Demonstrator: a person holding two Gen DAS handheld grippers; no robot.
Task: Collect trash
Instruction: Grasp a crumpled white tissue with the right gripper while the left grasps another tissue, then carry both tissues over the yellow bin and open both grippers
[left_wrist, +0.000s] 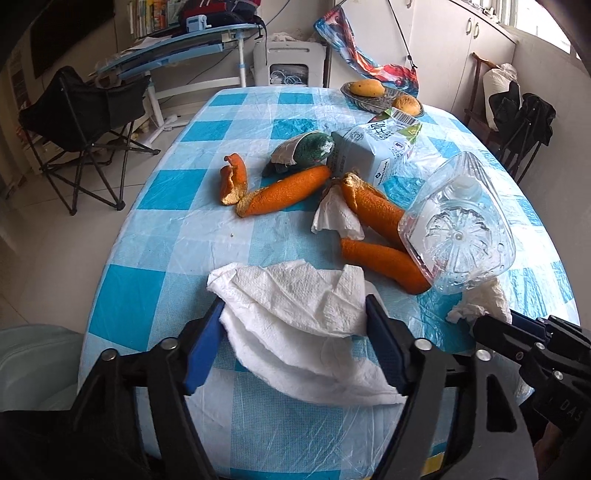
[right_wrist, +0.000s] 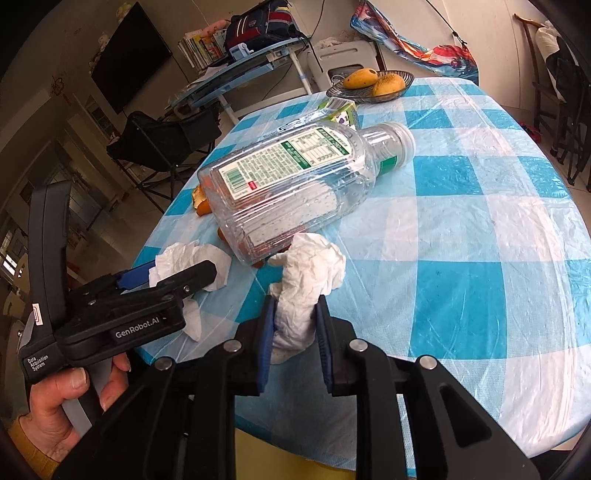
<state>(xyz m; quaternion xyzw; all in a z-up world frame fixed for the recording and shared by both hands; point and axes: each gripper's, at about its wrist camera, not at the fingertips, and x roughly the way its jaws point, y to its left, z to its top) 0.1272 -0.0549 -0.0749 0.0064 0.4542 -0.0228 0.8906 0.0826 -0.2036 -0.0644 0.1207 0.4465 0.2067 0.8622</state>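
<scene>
My left gripper (left_wrist: 295, 314) has its blue pads against both sides of a large white paper towel (left_wrist: 295, 325) at the table's near edge. My right gripper (right_wrist: 295, 314) is shut on a crumpled white tissue (right_wrist: 306, 284); it shows in the left wrist view (left_wrist: 476, 299) too. An empty clear plastic bottle (right_wrist: 291, 184) lies on its side just beyond. Orange peels (left_wrist: 284, 192), a small tissue (left_wrist: 334, 218), a flattened milk carton (left_wrist: 373, 147) and an avocado (left_wrist: 310, 147) lie mid-table.
A wire basket with mangoes (right_wrist: 373, 85) stands at the far end of the blue checked table (right_wrist: 461, 221). A black folding chair (left_wrist: 85, 122) and a desk (left_wrist: 177, 48) stand to the left. A pale bin (left_wrist: 33, 362) sits below the table's left edge.
</scene>
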